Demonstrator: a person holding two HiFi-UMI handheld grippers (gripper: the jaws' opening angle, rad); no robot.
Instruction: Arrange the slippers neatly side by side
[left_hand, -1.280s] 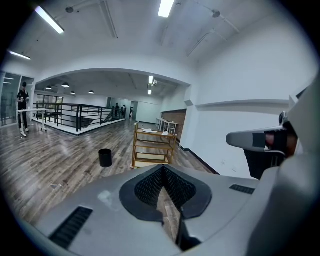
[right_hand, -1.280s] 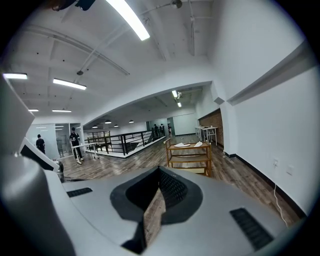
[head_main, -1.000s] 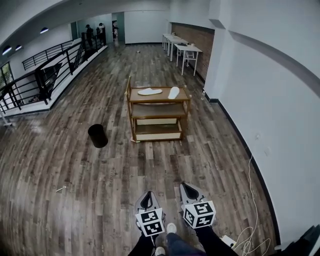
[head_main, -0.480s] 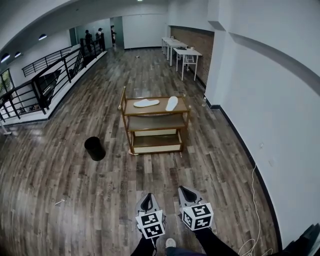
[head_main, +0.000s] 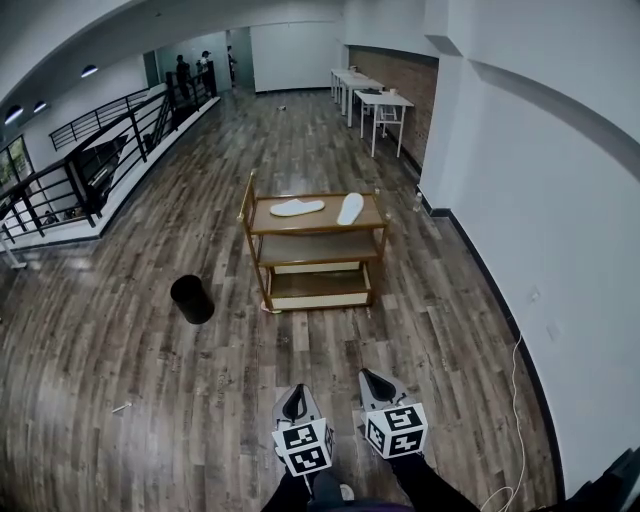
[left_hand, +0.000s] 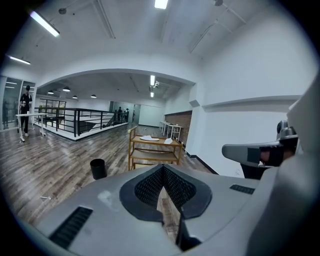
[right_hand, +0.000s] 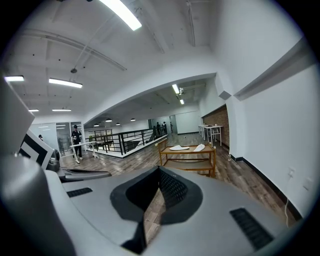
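Note:
Two white slippers lie apart on the top shelf of a wooden cart (head_main: 263, 232) several steps ahead. The left slipper (head_main: 297, 207) lies crosswise, and the right slipper (head_main: 350, 208) points away at an angle. My left gripper (head_main: 293, 393) and right gripper (head_main: 372, 378) hang side by side low in the head view, far short of the cart, both shut and empty. The left gripper view looks past its closed jaws (left_hand: 162, 168) to the cart (left_hand: 155, 151) and slippers (left_hand: 147, 138). In the right gripper view the cart (right_hand: 187, 160) and slippers (right_hand: 179, 147) stand beyond the closed jaws (right_hand: 159, 170).
A black bin (head_main: 191, 298) stands on the wood floor left of the cart. A white wall (head_main: 540, 200) runs along the right, with a cable (head_main: 515, 420) on the floor beside it. Black railings (head_main: 90, 160) line the left. White tables (head_main: 385, 105) stand far back, and people stand in the distance.
The cart has come slightly nearer and lower in the head view. Both grippers keep the same place side by side and stay shut.

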